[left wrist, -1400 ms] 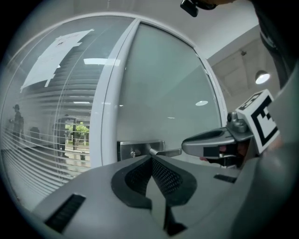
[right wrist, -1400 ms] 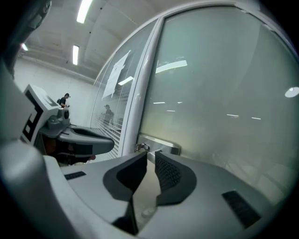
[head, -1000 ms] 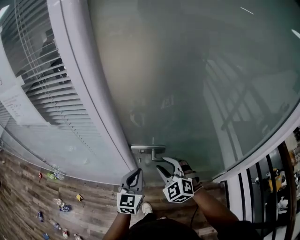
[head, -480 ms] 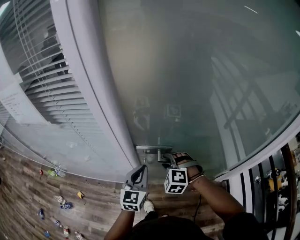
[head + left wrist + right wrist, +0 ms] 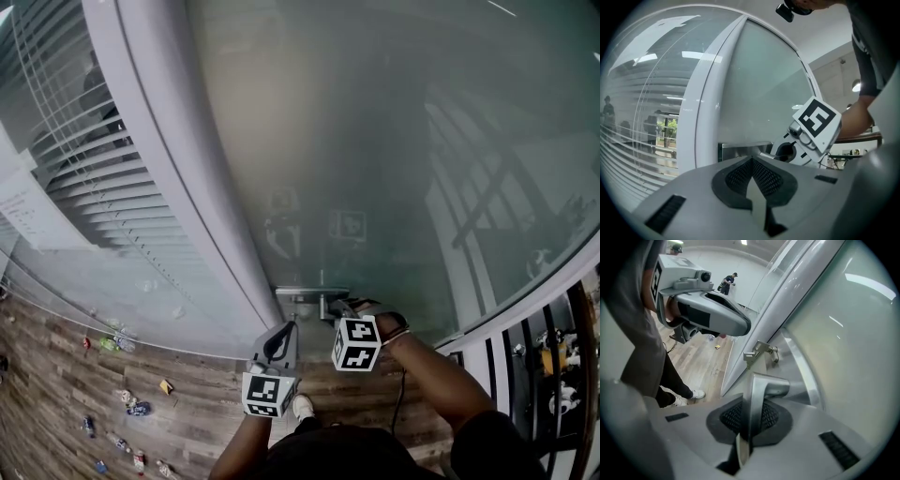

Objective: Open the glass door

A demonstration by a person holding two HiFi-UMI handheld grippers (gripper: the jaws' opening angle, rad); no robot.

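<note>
The frosted glass door (image 5: 375,169) fills the head view, with its metal lever handle (image 5: 314,293) low in the middle. My right gripper (image 5: 339,311) points down at the lever and is shut on it. In the right gripper view the silver lever (image 5: 764,386) runs between the two dark pads, which press on it. My left gripper (image 5: 278,339) hangs just left of the handle, level, its jaws shut and empty. In the left gripper view its tips (image 5: 753,159) meet in front of the handle plate (image 5: 740,151), with the right gripper's marker cube (image 5: 816,123) beside it.
A wide white door frame (image 5: 178,187) stands left of the glass, with slatted blinds (image 5: 75,159) behind a pane beyond it. Small coloured objects (image 5: 131,408) lie on the wooden floor at the lower left. Dark railing bars (image 5: 553,375) rise at the right.
My right gripper has come down onto the lever and closed on it; a second ago it stood open below the handle. The left gripper has stayed about where it was.
</note>
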